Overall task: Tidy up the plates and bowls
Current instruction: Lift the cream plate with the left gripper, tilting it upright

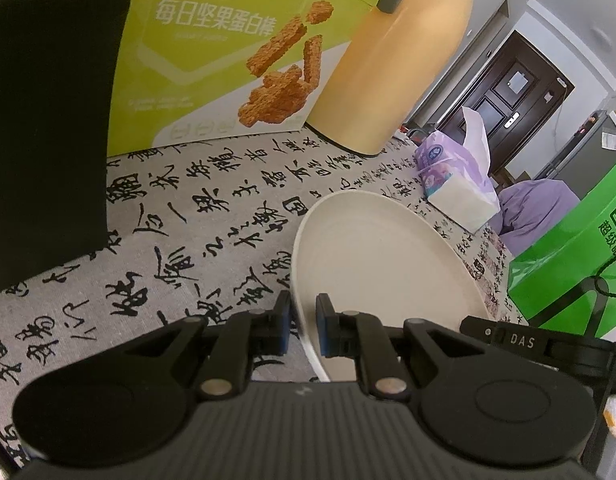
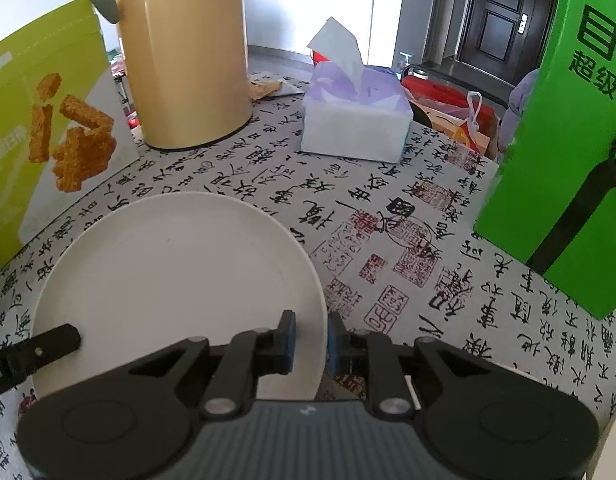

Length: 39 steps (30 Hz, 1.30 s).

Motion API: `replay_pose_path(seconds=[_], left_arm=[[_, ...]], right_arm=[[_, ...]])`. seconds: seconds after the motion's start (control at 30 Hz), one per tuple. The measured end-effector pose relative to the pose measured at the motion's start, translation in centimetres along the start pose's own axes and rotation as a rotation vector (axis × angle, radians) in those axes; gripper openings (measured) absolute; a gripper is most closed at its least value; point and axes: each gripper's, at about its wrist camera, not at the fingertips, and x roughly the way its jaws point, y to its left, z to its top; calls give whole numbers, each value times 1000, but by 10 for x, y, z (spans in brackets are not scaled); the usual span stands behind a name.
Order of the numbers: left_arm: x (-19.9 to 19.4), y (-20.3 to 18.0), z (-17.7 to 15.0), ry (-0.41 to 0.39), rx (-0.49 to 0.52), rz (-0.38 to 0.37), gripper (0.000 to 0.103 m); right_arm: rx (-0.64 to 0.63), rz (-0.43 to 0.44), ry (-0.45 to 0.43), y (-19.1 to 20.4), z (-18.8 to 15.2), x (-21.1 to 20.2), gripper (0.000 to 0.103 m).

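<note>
Left to right, we see a dark block [image 1: 44, 120] at the far left of the surface [image 1: 188, 216], which is covered in a calligraphy-print cloth. Next stands a lime snack box [image 1: 228, 52], and just beside it a yellow jug [image 1: 396, 60] with a grey handle. In front of these the white plate [image 1: 372, 252] lies near the middle of the surface. Our left gripper [image 1: 303, 326] has its fingers [image 1: 284, 320] straddling the plate's near left rim, one on each side, and they appear clamped on it. Our right gripper [image 2: 311, 338] likewise has its fingers [image 2: 288, 340] on either side of the plate's right rim, apparently clamped on it; in the right wrist view the left tool's tip overlaps the plate's opposite edge. Behind the plate sits a tissue pack [image 2: 356, 120] with one sheet standing up, well apart from the plate. At the far right stands a green box [image 2: 564, 128] with a black cord handle, near the surface's edge.
</note>
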Motion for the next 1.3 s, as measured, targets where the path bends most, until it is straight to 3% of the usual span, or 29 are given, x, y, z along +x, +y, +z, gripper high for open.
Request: replay_pose_path(seconds=[0.7,1.1,1.3], left_arm=[[-1,3,2,-18,3,10,14],[-1,5,8,27,-22,8,14],[10,-2,26,73,-2,54,14]], right_arm=[[-68,-14,-95,9,-6,-22,11],[-30,-8,-50,3,-8,-12,6],[-40,-18,-36,5,-5,-11,6]])
